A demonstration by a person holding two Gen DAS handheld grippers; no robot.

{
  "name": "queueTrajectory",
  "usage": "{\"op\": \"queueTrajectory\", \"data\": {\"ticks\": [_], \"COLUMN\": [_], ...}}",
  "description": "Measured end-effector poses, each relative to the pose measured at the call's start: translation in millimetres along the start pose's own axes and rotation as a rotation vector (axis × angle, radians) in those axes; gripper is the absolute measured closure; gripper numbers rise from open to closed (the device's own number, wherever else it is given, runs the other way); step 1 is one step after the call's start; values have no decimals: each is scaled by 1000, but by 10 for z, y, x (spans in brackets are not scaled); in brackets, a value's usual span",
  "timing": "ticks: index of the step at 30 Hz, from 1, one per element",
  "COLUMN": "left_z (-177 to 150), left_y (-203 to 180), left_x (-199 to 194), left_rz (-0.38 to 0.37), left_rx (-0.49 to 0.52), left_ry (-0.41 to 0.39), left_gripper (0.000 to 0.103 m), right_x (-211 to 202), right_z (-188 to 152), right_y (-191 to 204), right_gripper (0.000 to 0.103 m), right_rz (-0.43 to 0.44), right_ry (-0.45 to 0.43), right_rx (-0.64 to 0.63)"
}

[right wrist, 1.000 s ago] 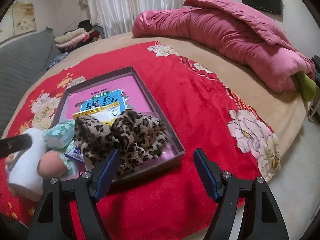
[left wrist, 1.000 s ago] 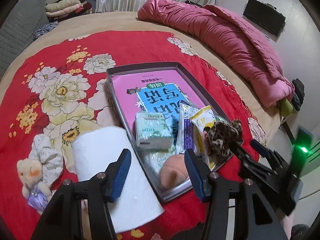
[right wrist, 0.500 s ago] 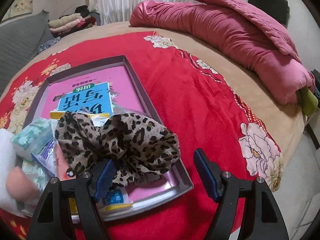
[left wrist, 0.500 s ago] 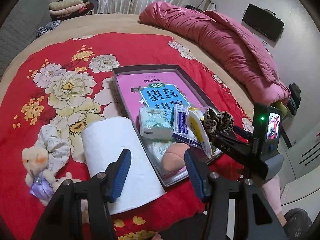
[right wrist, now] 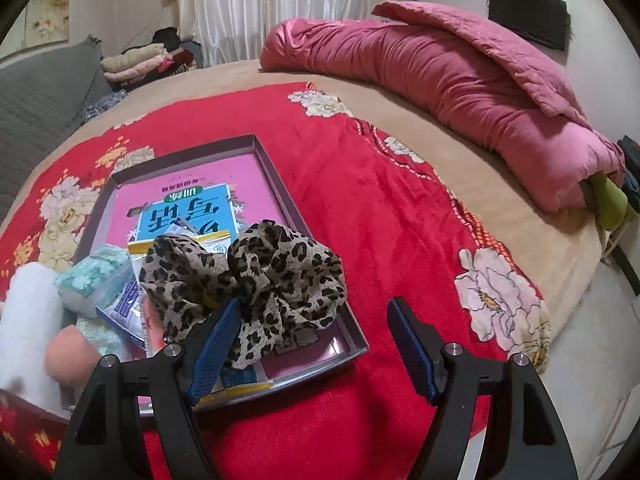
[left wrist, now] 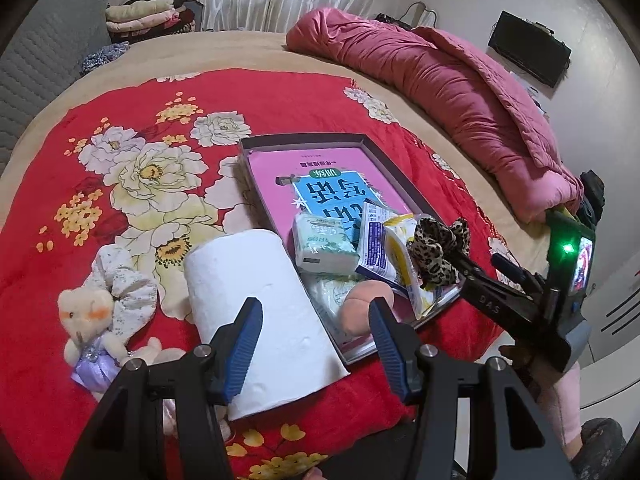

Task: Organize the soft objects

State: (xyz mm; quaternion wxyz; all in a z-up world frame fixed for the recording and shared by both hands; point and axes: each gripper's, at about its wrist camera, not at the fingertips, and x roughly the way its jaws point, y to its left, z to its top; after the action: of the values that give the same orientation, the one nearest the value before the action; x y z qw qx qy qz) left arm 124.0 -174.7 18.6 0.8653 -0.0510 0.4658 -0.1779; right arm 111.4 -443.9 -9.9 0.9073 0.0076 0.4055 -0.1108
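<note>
paper roll (left wrist: 264, 308): 1 | leopard scrunchie (right wrist: 256, 280): 1 | tissue packs (left wrist: 324, 246): 2 | plush bear (left wrist: 86, 322): 1 | tray (left wrist: 304, 138): 1

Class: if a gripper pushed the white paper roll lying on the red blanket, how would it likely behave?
The paper roll lies on its side, so it would probably roll rather than slide. It looks soft and light, so pads would likely dent it. The red blanket may slow it.

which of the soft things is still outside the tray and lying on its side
The white paper roll, lying on its side on the red blanket left of the tray; the little bear is much smaller.
</note>
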Motion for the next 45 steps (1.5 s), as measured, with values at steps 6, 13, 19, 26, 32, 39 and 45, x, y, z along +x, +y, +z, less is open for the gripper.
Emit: {"op": "queueTrajectory", "data": {"ticks": [6,13,19,26,32,39,45], "left_z": [-10,-33,-73,-145,-263,-310,-307], "left_y": [14,19,8,-37,-177,-209,-157], "left_x": [-31,-85,-132,-155,-169,-274,-375], "left_rz": [2,3,4,3,-4,-12,-3], "left_rx": [1,3,12,12,56,61,53], "left_ry": [-3,-4,-2,7,21,9,-11], "left_gripper": [48,48,48,48,48,48,48], "right_x": [-162,-438,-597,-672,-785,-949,-1099], "right_z": [4,74,146,152,169,205,215], "right_y": [11,68,130,115,113,196,313], "right_gripper": [26,26,26,26,26,26,26], "right_rz": [5,54,63,41,39,47,70], "right_ry": [-27,-82,-111,-124,-144,-171,-195], "right_rx": [2,13,6,10,13,-2,-28]}}
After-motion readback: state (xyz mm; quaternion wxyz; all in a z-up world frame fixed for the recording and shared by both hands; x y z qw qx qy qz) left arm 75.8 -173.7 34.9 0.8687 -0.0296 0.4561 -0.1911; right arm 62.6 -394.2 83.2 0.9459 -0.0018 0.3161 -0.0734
